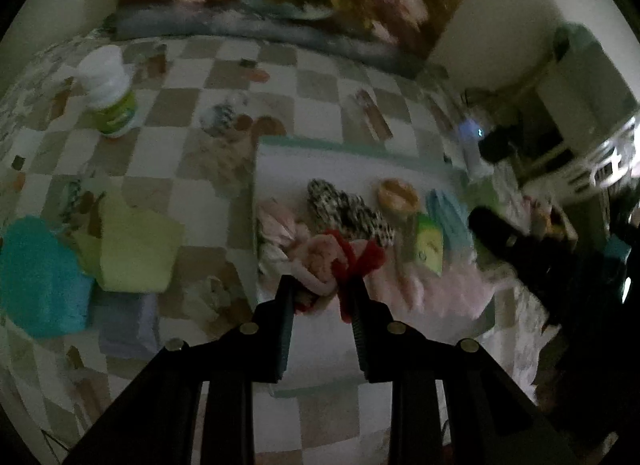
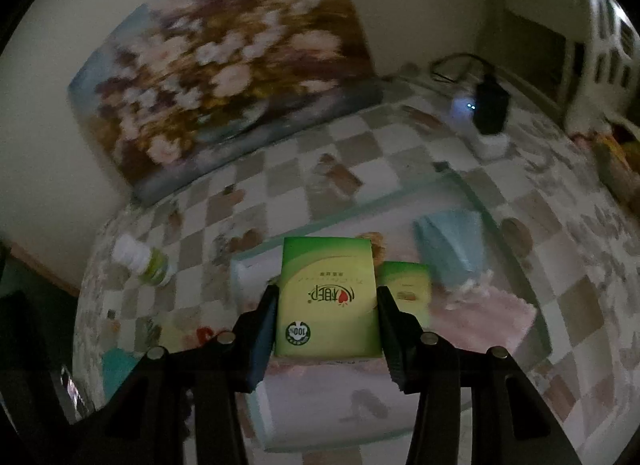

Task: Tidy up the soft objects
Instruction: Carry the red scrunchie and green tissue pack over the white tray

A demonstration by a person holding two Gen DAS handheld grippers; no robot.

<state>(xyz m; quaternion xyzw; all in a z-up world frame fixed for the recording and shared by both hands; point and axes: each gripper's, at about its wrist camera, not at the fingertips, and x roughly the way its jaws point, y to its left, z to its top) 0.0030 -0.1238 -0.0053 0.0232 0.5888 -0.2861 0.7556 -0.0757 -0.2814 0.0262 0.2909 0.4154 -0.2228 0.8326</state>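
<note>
A: What is the left hand-held gripper (image 1: 322,285) pinching?
B: A soft pink-and-red plush bundle (image 1: 332,261), held just above the shallow white tray with a pale green rim (image 1: 296,141) on the checkered tabletop (image 1: 240,77).
A: And the right hand-held gripper (image 2: 328,293)?
B: Its jaws clamp the sides of a green tissue packet (image 2: 328,297) over the same tray, near a second green packet (image 2: 406,289) and a folded pink cloth (image 2: 492,317).

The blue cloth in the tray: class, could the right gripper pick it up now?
Probably not yet: the right gripper has its fingers closed on a green tissue pack, which must be released first. The blue cloth lies uncovered.
</note>
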